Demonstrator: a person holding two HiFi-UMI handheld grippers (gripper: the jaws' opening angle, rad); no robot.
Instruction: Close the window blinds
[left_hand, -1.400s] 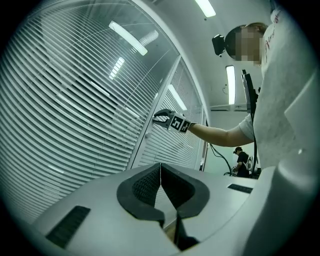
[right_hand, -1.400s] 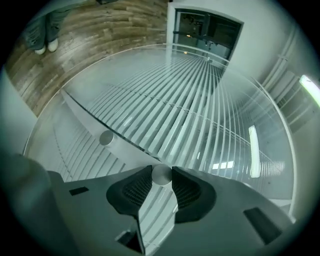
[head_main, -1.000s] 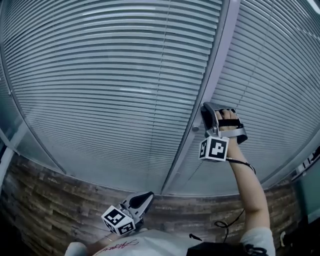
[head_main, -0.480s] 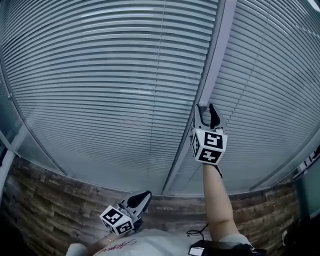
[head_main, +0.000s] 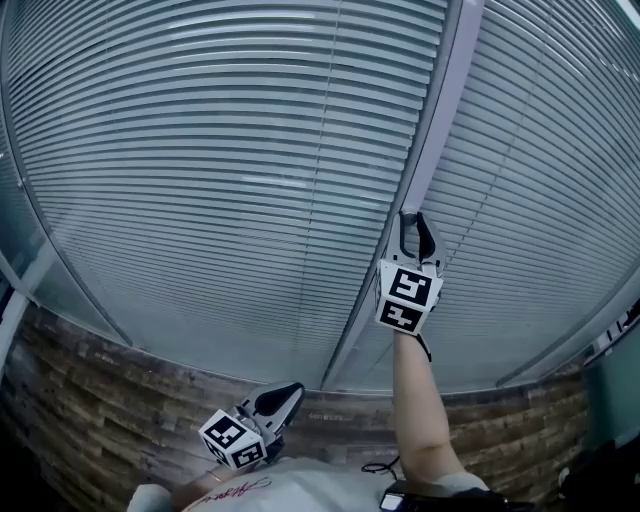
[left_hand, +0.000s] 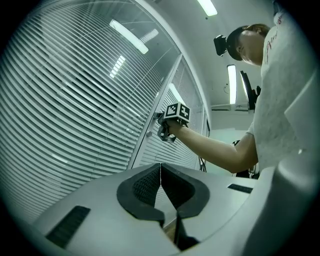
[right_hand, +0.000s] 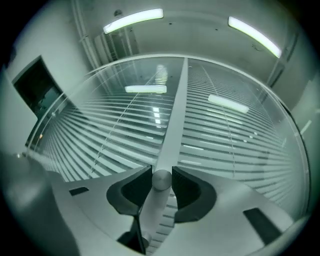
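Horizontal slat blinds (head_main: 220, 180) hang behind glass on both sides of a grey mullion (head_main: 432, 130). In the head view my right gripper (head_main: 412, 222) is raised against that mullion, its marker cube (head_main: 407, 296) facing me. In the right gripper view a round silver knob (right_hand: 161, 179) on the mullion (right_hand: 175, 120) sits between the two dark pads. My right gripper (right_hand: 161, 175) is closing, and the pads touch the knob on both sides. My left gripper (head_main: 288, 393) hangs low near my body. Seen in its own view, my left gripper (left_hand: 160, 167) is shut with nothing in it.
A wood-pattern wall strip (head_main: 100, 420) runs under the window. The blinds (right_hand: 100, 135) show reflections of ceiling lights. A second small knob (right_hand: 143, 239) sits lower on the mullion. My forearm (head_main: 420, 400) reaches up from the lower right.
My right gripper has turned from lying sideways beside the mullion to standing upright on it, and the forearm has swung left. The left gripper has stayed put.
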